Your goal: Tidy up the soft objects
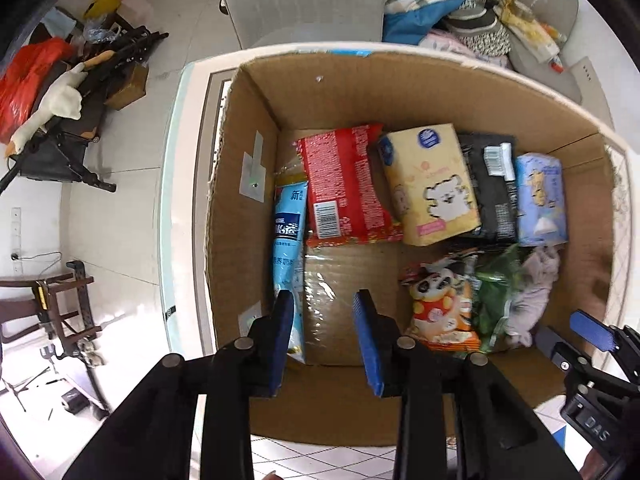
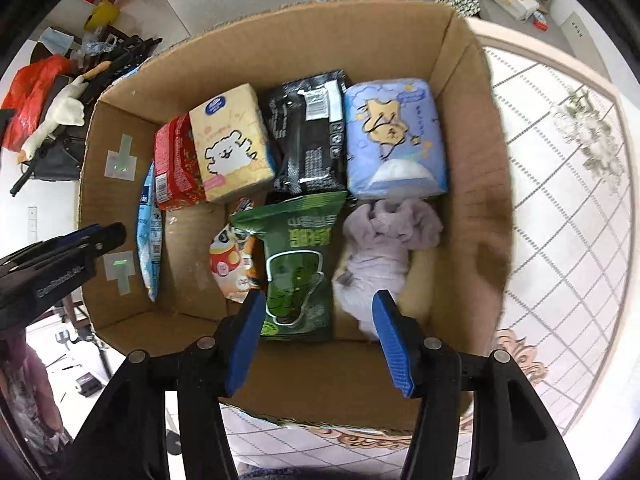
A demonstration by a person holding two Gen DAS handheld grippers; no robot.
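An open cardboard box (image 1: 248, 120) (image 2: 472, 92) holds soft packs. Along its far side lie a red pack (image 1: 344, 184) (image 2: 176, 164), a yellow tissue pack (image 1: 432, 184) (image 2: 230, 144), a black pack (image 1: 490, 184) (image 2: 308, 132) and a blue tissue pack (image 1: 540, 200) (image 2: 394, 140). Nearer lie a light-blue pouch (image 1: 288, 236) (image 2: 148, 232), an orange snack bag (image 1: 440, 308) (image 2: 232, 264), a green pack (image 1: 496, 296) (image 2: 300, 264) and a lilac cloth (image 1: 536, 292) (image 2: 384, 248). My left gripper (image 1: 324, 300) is open and empty above the box's near left. My right gripper (image 2: 318, 300) is open and empty above the green pack and cloth.
The box stands on a table with a patterned cloth (image 2: 560, 200). A pile of bedding and clothes (image 1: 448, 0) lies beyond it. To the left are a goose plush (image 1: 52, 108), a red bag (image 1: 24, 80) and chairs (image 1: 52, 304) on the floor.
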